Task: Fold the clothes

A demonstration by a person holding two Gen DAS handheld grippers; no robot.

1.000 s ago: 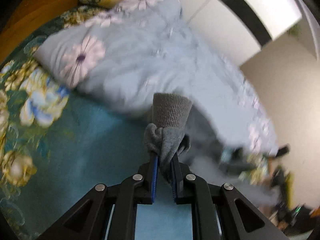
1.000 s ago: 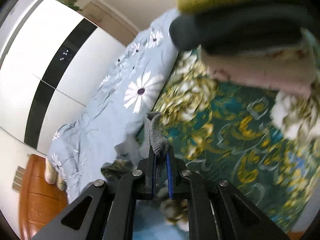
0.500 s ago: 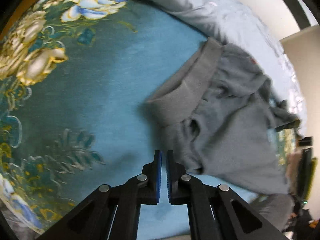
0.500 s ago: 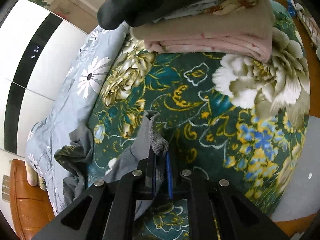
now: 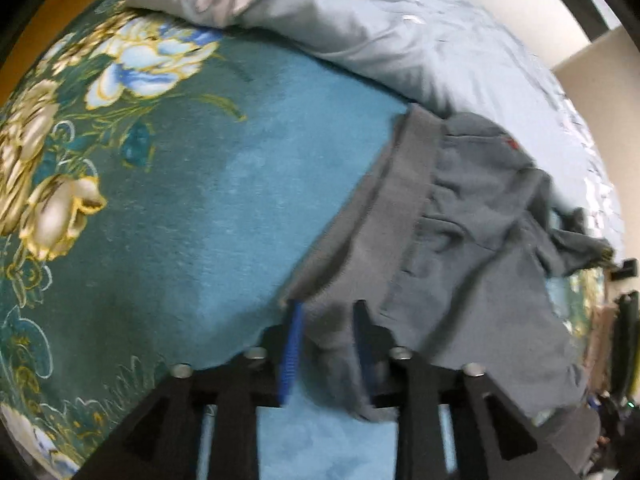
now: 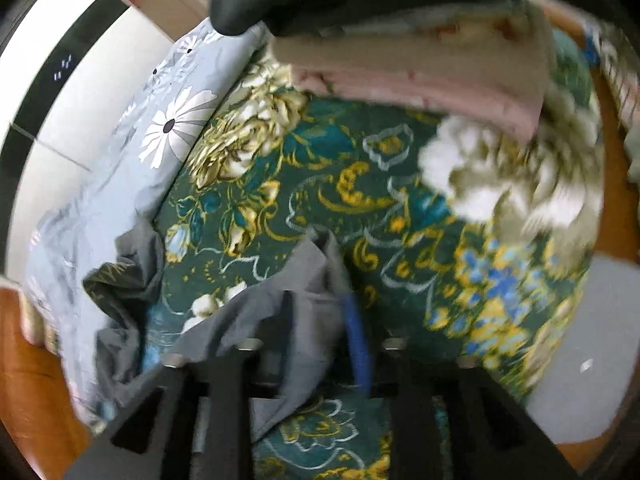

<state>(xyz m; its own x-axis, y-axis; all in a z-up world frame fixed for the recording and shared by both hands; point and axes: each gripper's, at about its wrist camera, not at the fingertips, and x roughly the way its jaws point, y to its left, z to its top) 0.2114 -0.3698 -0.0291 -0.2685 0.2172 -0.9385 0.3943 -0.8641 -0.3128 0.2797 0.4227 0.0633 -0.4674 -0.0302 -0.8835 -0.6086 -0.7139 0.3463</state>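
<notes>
Left wrist view: the left gripper (image 5: 326, 320) hangs over the ribbed hem of a grey sweatshirt (image 5: 460, 232) spread on a teal floral blanket (image 5: 180, 200), jaws apart w/ cloth between them. A pale-blue quilt (image 5: 400, 32) lies beyond.

Right wrist view: the right gripper (image 6: 316, 312) has its jaws apart around a bunched grey sleeve (image 6: 304, 280), fabric draped btwn the fingers. A stack of folded clothes (image 6: 420, 68) sits at the blanket's far end.
</notes>
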